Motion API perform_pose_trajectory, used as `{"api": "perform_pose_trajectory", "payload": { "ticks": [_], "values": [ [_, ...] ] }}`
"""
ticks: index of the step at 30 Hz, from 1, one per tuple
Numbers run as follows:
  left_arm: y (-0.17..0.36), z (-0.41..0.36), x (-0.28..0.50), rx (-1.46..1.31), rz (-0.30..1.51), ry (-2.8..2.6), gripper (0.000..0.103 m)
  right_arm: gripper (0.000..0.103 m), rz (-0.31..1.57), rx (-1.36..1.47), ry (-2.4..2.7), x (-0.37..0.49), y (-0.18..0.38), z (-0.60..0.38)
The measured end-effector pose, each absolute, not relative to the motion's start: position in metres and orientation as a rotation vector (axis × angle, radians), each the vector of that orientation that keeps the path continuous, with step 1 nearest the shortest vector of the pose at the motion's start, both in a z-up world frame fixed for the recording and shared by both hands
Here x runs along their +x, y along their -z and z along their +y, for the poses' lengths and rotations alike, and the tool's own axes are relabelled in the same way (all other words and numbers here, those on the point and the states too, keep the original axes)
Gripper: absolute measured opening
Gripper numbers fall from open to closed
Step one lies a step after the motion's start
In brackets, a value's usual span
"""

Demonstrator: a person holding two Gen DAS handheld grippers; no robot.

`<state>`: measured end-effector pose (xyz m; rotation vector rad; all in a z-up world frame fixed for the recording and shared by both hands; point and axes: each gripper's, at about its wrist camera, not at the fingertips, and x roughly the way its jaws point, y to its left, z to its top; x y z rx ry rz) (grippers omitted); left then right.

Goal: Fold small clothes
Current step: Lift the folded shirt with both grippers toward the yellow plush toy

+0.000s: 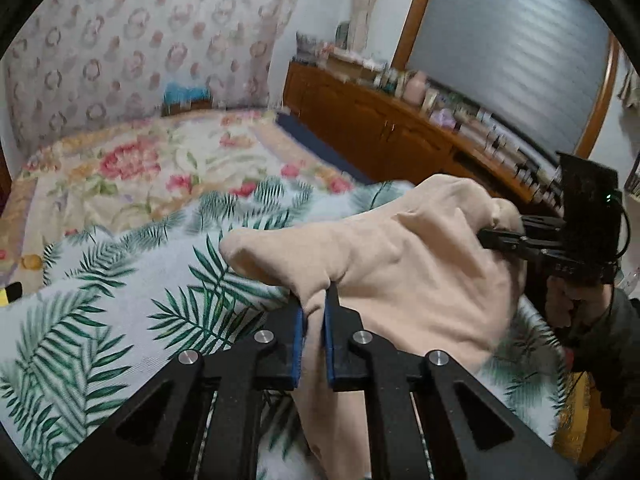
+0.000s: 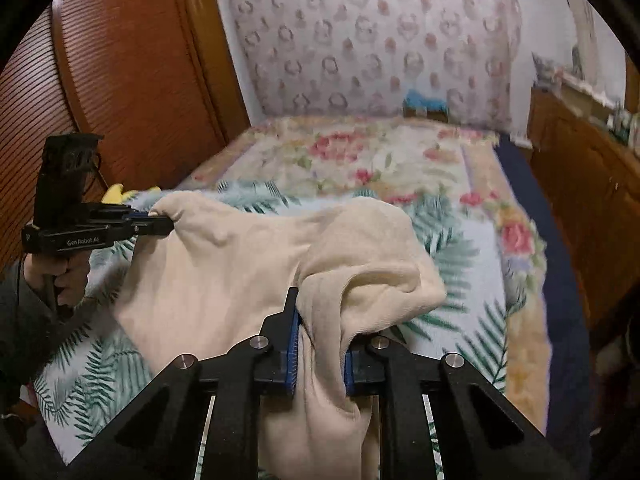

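Two sets of jaws pinch one beige garment (image 2: 248,280) above the bed (image 2: 400,152), over its palm-leaf cover (image 1: 100,280). My left gripper (image 1: 314,304) clamps one edge of it and my right gripper (image 2: 320,320) bites a thicker bunch. No fold is made yet, I judge; the cloth hangs crumpled between them, so all the folding remains. "GenRobot.AI" reads on my left gripper's body.

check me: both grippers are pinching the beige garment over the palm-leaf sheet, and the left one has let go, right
Not quite. The left gripper has not let go: in the left wrist view its blue pads are shut on the beige garment. The right gripper pinches it too, over the palm-leaf sheet.
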<state>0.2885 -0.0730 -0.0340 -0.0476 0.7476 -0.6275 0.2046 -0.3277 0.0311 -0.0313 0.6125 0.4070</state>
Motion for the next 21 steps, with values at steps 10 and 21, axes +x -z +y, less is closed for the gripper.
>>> {"api": "perform_pose_trajectory", "payload": {
  "ticks": [10,21],
  "values": [
    [-0.021,0.001,0.242,-0.086,0.569,0.494,0.009,0.016,0.472,-0.163,-0.506,0.196,-0.074,-0.272],
    [-0.002,0.123,0.217,-0.131,0.546,0.187,0.009,0.016,0.449,-0.331,-0.710,0.290,-0.085,-0.157]
  ]
}}
